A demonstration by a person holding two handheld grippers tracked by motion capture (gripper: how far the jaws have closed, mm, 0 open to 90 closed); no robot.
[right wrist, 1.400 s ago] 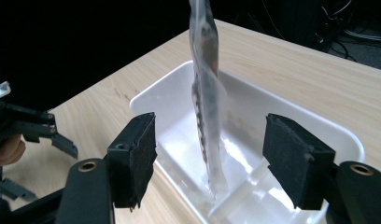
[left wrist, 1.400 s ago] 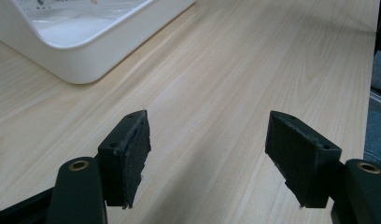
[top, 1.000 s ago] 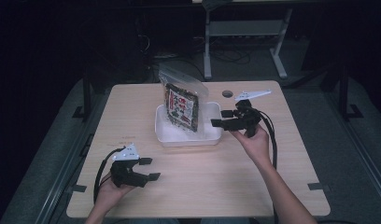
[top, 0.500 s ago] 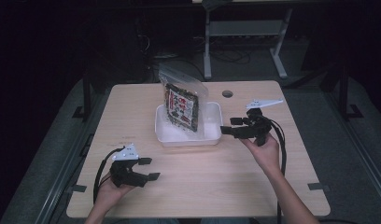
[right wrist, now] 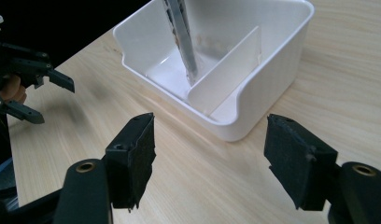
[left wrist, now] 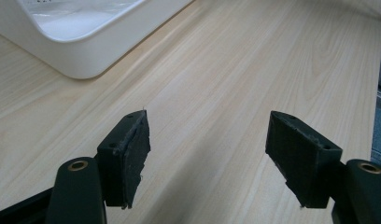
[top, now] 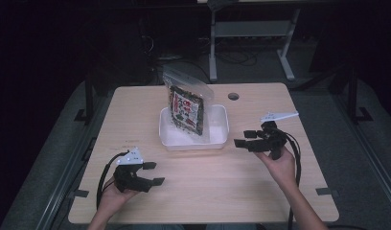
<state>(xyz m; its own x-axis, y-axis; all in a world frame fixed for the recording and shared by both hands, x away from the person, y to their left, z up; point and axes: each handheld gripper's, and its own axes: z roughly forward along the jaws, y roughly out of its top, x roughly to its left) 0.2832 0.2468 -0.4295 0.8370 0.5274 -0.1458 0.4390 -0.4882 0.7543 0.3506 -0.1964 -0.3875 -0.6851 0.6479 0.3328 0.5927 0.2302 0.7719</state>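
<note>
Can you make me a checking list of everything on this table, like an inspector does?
Surface: light wooden table, with a round hole near the far edge.
Job's things: white plastic bin with a divider wall; clear plastic bag of dark printed contents standing upright in it.
Clutter: nothing seen.
Grippers: left gripper open, near the front edge; right gripper open, beside the bin, pointing toward it. Both empty.
Cables: black cables trail from each gripper toward the person.
Surroundings: dark floor, a white metal stand behind the table.
</note>
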